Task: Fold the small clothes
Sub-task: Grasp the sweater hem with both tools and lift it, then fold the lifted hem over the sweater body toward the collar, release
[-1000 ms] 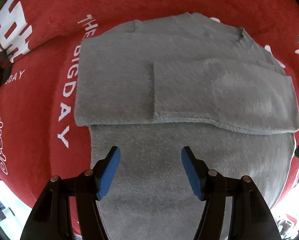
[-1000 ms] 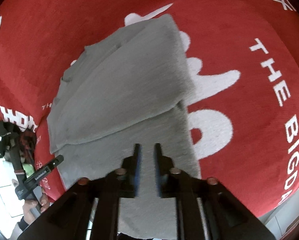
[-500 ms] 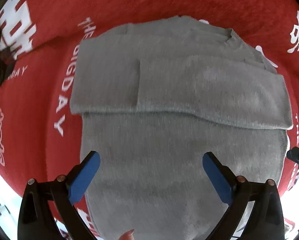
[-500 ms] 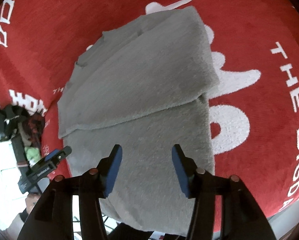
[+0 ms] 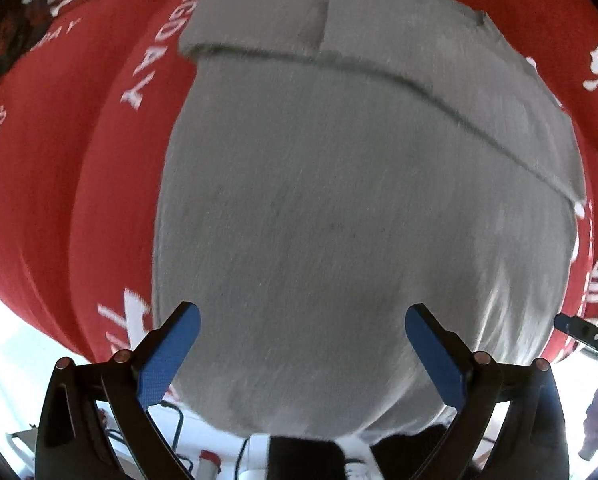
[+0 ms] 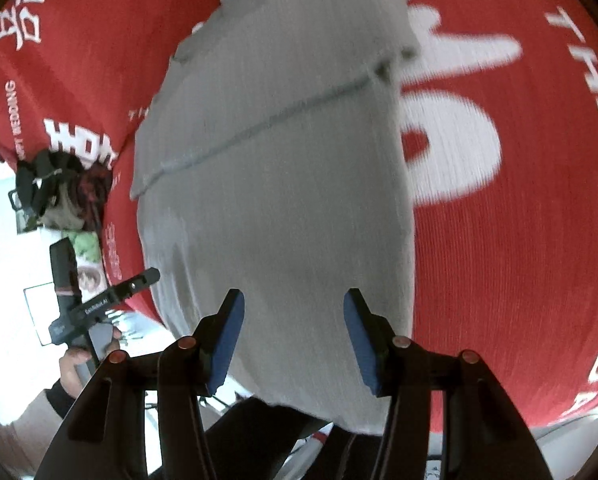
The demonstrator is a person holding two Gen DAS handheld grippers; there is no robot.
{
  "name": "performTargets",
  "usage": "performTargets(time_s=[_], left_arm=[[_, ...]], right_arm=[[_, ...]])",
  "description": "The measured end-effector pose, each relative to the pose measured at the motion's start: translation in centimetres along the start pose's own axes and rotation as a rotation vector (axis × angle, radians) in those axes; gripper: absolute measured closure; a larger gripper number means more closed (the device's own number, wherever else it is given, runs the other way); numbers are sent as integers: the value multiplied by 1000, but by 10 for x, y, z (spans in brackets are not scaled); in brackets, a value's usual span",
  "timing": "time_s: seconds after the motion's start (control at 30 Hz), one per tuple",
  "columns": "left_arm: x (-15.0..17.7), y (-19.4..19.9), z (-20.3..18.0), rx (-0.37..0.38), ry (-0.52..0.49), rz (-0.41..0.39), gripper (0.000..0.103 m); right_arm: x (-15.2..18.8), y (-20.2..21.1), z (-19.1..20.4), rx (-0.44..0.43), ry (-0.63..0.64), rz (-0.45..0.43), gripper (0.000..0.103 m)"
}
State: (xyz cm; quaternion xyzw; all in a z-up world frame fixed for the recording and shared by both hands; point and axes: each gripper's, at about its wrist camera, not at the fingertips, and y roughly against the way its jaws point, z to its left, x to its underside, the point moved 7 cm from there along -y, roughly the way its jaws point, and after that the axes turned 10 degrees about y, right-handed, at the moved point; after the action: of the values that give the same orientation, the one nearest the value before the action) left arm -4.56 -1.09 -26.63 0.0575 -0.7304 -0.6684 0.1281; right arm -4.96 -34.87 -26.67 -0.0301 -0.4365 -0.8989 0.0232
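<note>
Both claws have spread wider and dropped toward the near hem of the grey knitted garment [image 5: 339,220] on the red printed cloth [image 5: 79,168]. Left claw [image 5: 299,344] and right claw [image 6: 293,336] stand apart, empty; the hem lies just ahead, between their pads. Best pinch both corners evenly, then lift together.

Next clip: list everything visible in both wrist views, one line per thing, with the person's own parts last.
grey garment: one, grey, sleeves folded across its far part, near hem hanging over the cloth's edge.
red cloth: one, red with white lettering, beneath the garment.
dark clutter: a pile, black and red, beyond the cloth's far left edge; unclear what.
left gripper: black with blue pads, jaws open over the hem.
right gripper: same, jaws open over the hem.
</note>
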Motion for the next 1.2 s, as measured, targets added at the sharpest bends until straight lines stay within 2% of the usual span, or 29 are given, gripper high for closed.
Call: performTargets(time_s=[0.13,0.27,0.43,0.67,0.8,0.9,1.0,1.03,1.07,1.1,1.13,1.17,1.2], left_arm=[[25,-9,22,28,9,34,0],[51,-19,43,81,21,65,0],[88,-37,67,124,41,100,0],[118,-73,69,159,55,160,0],[129,-85,63,191,61,170,0],[141,-91,63,187,56,156,0],[147,-91,64,195,60,142,15],[148,-86,63,205,62,140,26],[154,-81,63,218,62,142,40],[159,-77,63,224,55,144,50],[162,-74,61,244,42,154,80],[165,-69,58,282,29,173,91],[166,-61,55,313,28,179,91]], right_arm=[[38,-9,-4,-26,-20,58,47],[81,-24,-11,4,-34,107,47],[123,-44,-22,17,-67,126,47],[146,-69,-34,65,-75,110,47],[151,-85,-32,53,-73,111,47],[156,-88,-34,36,-74,102,47],[157,-91,-33,-10,-128,73,47],[156,-89,-32,-42,-160,56,52],[157,-88,-32,-61,-176,48,58],[157,-86,-31,-82,-198,42,74],[157,-83,-30,-111,-215,33,93],[158,-80,-28,-135,-227,25,94],[158,-73,-24,-178,-242,5,95]])
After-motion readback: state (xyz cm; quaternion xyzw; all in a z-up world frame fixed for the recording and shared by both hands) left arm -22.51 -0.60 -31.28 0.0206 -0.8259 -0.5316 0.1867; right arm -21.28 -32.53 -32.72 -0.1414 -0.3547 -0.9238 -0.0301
